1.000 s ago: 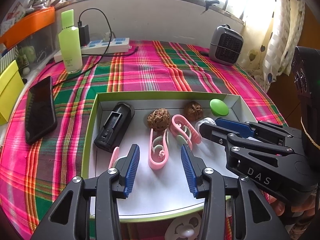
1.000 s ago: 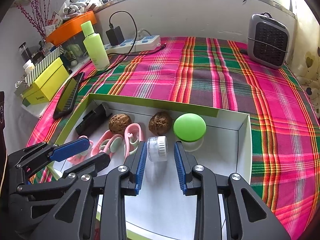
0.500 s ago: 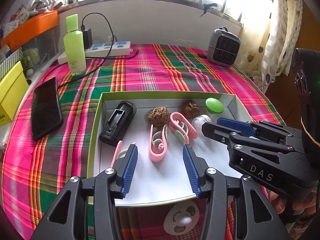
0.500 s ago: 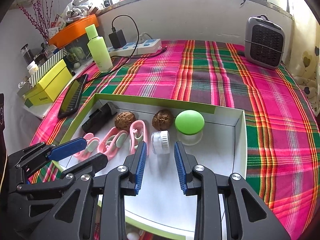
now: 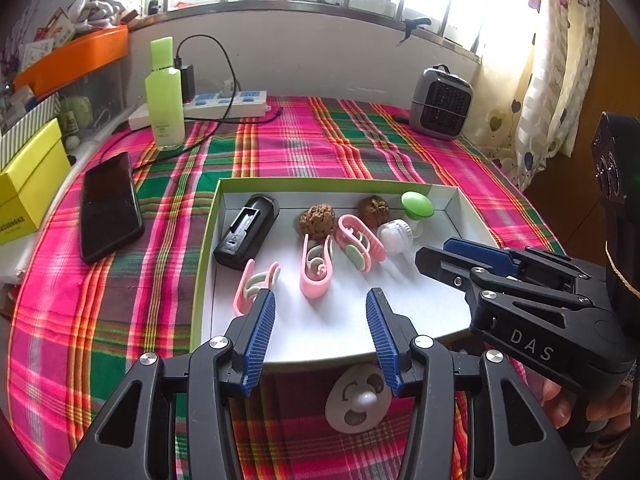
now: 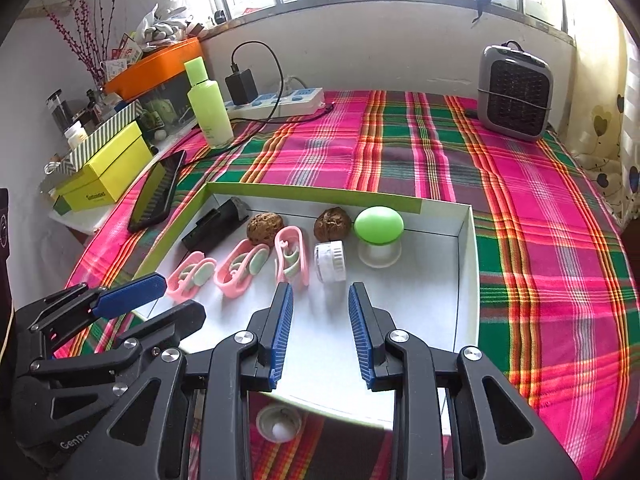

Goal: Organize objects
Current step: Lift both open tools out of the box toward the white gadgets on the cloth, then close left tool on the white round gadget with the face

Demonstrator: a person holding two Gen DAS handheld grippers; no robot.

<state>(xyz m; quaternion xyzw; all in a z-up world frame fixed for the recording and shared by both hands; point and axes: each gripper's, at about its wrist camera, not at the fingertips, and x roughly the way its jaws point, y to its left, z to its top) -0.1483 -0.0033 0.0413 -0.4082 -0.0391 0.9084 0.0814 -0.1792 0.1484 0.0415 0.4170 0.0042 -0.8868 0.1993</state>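
Note:
A white tray [image 5: 208,240] with a green rim lies on the plaid cloth. It holds a black charger [image 5: 246,232], two walnuts [image 5: 317,221], three pink clips [image 5: 316,272], a small white jar [image 6: 330,260] and a green-capped jar [image 6: 379,224]. My left gripper [image 5: 320,296] hovers open over the tray's near left part, with nothing between its blue pads. To its right, my right gripper [image 6: 320,286] is open just short of the white jar, also holding nothing. A white round disc [image 5: 356,398] lies on the cloth in front of the tray, below the left gripper.
A black phone [image 5: 108,204] lies left of the tray. Behind it stand a green bottle [image 5: 164,96] and a power strip [image 5: 224,104] with a cable. A grey heater [image 5: 440,106] sits at the back right, a yellow box [image 5: 28,184] at the far left.
Both grippers have drawn back from the tray's contents and risen a little. The white disc in front of the tray has come into view. The left jaws stand slightly wider.

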